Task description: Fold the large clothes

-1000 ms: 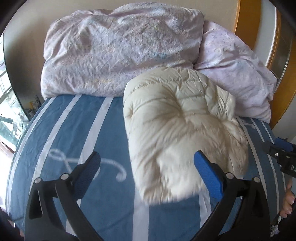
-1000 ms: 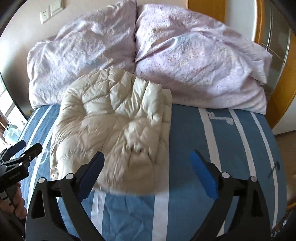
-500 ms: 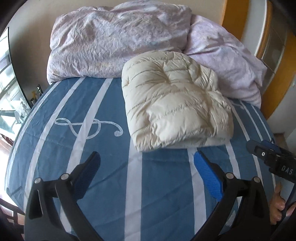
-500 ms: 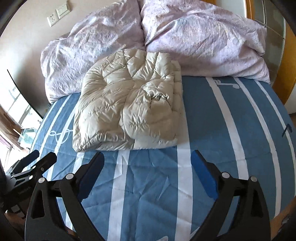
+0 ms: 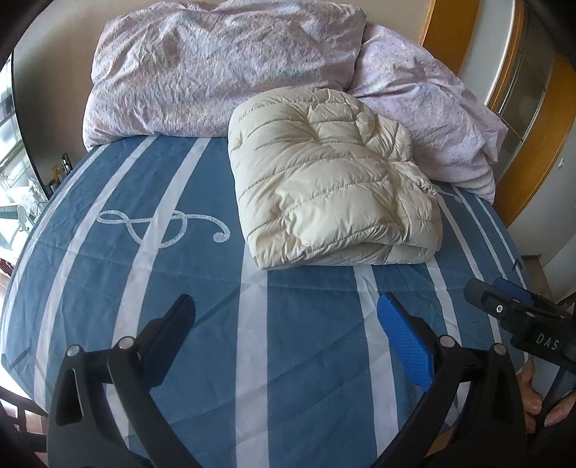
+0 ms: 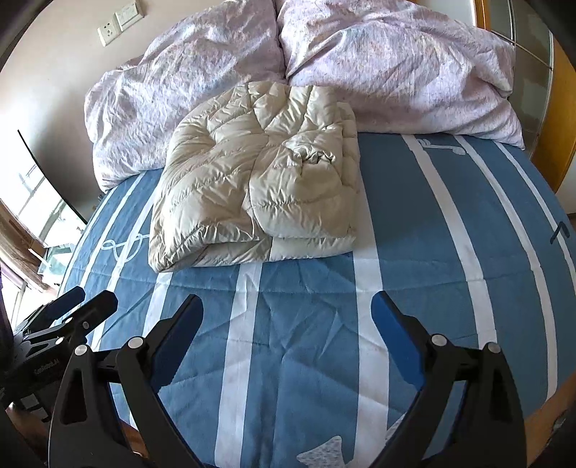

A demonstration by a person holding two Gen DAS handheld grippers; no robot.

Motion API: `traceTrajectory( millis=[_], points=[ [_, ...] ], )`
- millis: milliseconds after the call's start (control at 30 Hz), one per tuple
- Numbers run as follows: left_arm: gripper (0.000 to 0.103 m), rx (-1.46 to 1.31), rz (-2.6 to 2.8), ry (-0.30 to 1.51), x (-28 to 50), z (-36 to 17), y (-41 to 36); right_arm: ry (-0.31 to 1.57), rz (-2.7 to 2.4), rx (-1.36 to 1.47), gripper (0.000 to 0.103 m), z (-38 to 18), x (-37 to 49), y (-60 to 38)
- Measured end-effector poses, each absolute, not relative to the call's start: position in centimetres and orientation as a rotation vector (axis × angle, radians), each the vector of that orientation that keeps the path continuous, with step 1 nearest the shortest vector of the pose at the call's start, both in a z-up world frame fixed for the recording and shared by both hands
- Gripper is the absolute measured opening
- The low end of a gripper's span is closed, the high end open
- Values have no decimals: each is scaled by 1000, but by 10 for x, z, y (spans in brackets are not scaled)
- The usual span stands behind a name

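Observation:
A cream quilted puffer jacket (image 5: 331, 180) (image 6: 259, 180) lies folded into a thick bundle on the blue striped bed sheet (image 5: 180, 280) (image 6: 432, 234), up against the pillows. My left gripper (image 5: 288, 320) hovers open over the sheet, well short of the jacket's near edge, with nothing between its fingers. My right gripper (image 6: 288, 316) is likewise open and empty above the sheet, back from the jacket. In the left wrist view the right gripper (image 5: 504, 306) shows at the right edge. In the right wrist view the left gripper (image 6: 72, 306) shows at the lower left.
Two crumpled lilac pillows (image 5: 223, 68) (image 6: 396, 61) fill the head of the bed behind the jacket. A wooden headboard frame (image 5: 540, 151) runs along the right. A window (image 6: 39, 201) is at the left, and wall sockets (image 6: 118, 21) sit above the pillows.
Both grippers have pulled back and up from the jacket, which now lies farther off. A second ago the jacket's near edge was blurred close to the fingers; now it rests still and folded.

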State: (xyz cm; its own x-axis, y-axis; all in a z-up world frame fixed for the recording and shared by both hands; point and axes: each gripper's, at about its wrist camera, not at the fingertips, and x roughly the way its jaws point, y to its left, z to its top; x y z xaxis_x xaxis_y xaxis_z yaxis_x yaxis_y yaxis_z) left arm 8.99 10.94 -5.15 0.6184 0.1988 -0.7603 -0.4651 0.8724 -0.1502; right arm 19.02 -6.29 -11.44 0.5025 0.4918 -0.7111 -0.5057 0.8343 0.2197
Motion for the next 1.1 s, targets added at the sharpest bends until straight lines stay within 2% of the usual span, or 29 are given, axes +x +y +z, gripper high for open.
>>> traceTrajectory(
  millis=[1100],
  points=[
    [100,-455,298,803,88,-61,112,873,600,-5,96,-121,185,-65]
  ],
)
